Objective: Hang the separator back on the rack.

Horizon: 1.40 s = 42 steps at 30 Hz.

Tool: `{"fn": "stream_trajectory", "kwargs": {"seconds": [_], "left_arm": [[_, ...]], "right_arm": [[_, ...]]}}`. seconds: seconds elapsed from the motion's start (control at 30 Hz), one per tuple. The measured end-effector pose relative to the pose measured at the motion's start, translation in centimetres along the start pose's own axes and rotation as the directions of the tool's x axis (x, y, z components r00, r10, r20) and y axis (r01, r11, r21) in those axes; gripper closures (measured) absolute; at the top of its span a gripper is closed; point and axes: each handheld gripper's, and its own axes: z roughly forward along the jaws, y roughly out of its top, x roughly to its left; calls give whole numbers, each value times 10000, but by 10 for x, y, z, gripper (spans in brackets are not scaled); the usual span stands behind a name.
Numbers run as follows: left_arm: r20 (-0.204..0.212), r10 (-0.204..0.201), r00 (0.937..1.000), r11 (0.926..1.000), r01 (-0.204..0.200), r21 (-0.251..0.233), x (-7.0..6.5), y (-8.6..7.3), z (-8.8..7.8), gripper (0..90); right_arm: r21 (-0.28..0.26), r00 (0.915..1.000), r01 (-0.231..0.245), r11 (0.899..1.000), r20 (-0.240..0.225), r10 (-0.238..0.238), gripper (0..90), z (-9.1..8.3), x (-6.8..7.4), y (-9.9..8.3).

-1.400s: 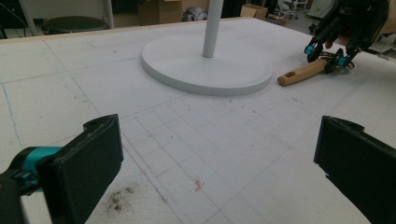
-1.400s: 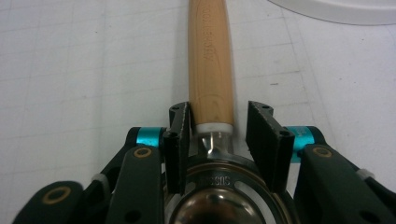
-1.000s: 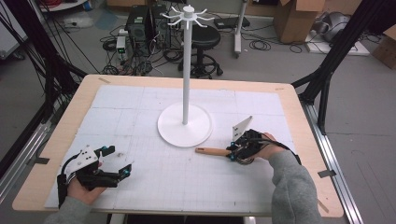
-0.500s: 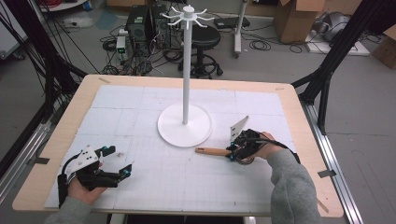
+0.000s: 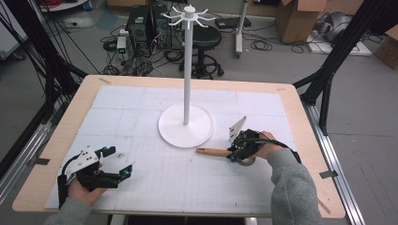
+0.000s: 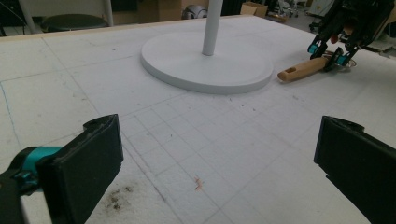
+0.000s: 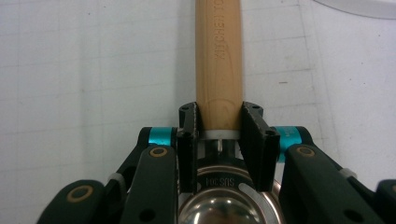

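White foam board covers the wooden bench (image 5: 300, 117), and a white stand (image 5: 186, 123) with a round base rises near its middle. Behind the bench, the floor holds cables, a stool and cardboard boxes.

Just right of the stand's base lies a ladle (image 5: 213, 152), its wooden handle pointing toward the base and its steel bowl at the right gripper (image 5: 239, 151). In the right gripper view the jaws pinch the handle (image 7: 218, 60) at the end where it joins the bowl (image 7: 219, 205), pads flat against both sides. The ladle rests on the board.

At the near left corner, the left gripper (image 5: 112, 168) rests low over the board, spread wide with nothing between the jaws, well apart from the ladle.
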Motion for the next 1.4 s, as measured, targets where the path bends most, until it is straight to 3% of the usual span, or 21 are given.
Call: {"fn": "stream_trajectory", "kwargs": {"seconds": [0.13,0.93,1.2,1.4], "left_arm": [[-19,10,10000,10000,-10,12,0,0,0,18],[-9,-3,10000,10000,3,9,0,0,0,18],[1,-6,10000,10000,6,-7,0,0,0,18],[18,34,10000,10000,-34,3,0,0,0,18]], "right_arm": [[-228,9994,-347,9991,74,349,697,-3,1,0],[-1387,9978,-588,9886,228,626,697,-26,6,1],[-2337,9954,-742,9695,418,863,697,-37,8,-3],[-3061,9902,-1192,9445,330,1356,696,-46,10,-7]]}}
